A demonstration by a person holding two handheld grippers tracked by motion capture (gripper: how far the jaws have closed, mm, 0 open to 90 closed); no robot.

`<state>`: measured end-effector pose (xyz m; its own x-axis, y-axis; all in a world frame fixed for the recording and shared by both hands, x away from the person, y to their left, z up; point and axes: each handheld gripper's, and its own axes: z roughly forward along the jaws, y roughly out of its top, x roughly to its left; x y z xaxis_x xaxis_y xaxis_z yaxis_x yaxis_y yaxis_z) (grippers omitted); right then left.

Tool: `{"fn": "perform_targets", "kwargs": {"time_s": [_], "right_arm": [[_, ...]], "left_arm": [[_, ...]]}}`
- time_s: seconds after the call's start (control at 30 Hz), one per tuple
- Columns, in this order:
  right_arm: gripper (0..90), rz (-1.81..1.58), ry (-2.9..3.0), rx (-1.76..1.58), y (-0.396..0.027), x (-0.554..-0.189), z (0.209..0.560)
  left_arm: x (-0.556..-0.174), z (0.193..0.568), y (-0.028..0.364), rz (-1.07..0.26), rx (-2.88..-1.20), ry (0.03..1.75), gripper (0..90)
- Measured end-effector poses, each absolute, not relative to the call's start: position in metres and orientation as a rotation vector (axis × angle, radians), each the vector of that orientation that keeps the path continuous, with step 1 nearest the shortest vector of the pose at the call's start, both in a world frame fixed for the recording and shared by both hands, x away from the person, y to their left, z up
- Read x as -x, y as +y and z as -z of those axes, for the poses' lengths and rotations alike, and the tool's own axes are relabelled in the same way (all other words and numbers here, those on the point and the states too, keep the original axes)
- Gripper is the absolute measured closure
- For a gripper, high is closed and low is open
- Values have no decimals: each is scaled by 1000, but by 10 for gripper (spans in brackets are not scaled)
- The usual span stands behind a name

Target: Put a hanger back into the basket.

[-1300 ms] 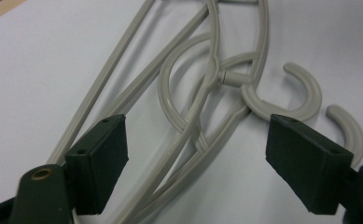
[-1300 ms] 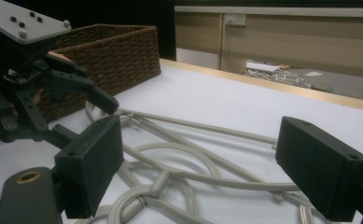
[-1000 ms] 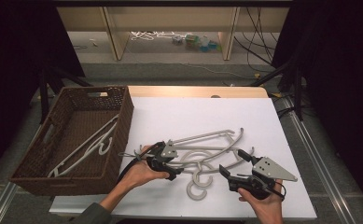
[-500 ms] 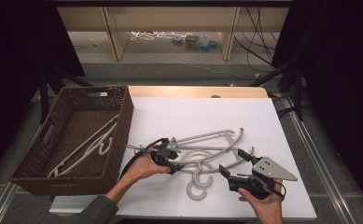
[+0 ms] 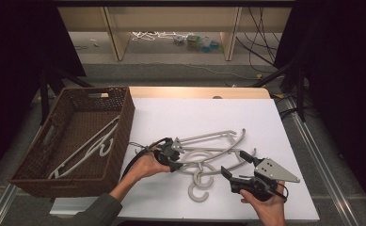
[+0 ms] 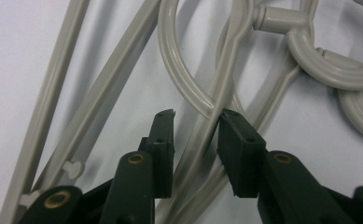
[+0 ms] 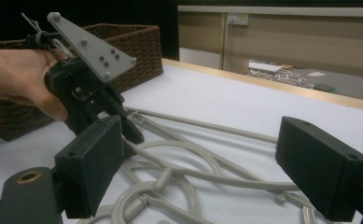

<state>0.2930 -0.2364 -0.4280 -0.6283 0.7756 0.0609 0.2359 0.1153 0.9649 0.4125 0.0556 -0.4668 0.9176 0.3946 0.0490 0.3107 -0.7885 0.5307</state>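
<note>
The grey hangers [image 5: 216, 153] lie in the middle of the high view. The left gripper [image 6: 195, 123] has been closing; its jaws are narrow around one hanger bar, not squeezing yet. The right gripper [image 7: 202, 154] is wide open, lower right.

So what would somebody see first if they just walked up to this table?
Probably the tangle of grey hangers on the white table, with the left gripper closing its jaws around one thin bar. Then the brown wicker basket at the left, with more hangers lying inside.
</note>
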Motion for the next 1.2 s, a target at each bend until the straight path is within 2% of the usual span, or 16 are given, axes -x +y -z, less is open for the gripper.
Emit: {"fn": "perform_targets", "kwargs": {"time_s": [0.67,0.8,0.93,1.2], "right_arm": [[162,-1551,1929,-976,-235,-294,429],[162,-1523,1940,-979,-235,-293,428],[162,-1531,1934,-965,-236,-294,428],[162,-1543,1933,-972,-237,-294,428]], "left_arm": [[-415,470,51,-247,-2589,473,723],[-413,469,49,-280,-2613,401,752],[-412,467,49,-300,-2585,436,815],[-412,451,56,-280,-2478,439,817]]}}
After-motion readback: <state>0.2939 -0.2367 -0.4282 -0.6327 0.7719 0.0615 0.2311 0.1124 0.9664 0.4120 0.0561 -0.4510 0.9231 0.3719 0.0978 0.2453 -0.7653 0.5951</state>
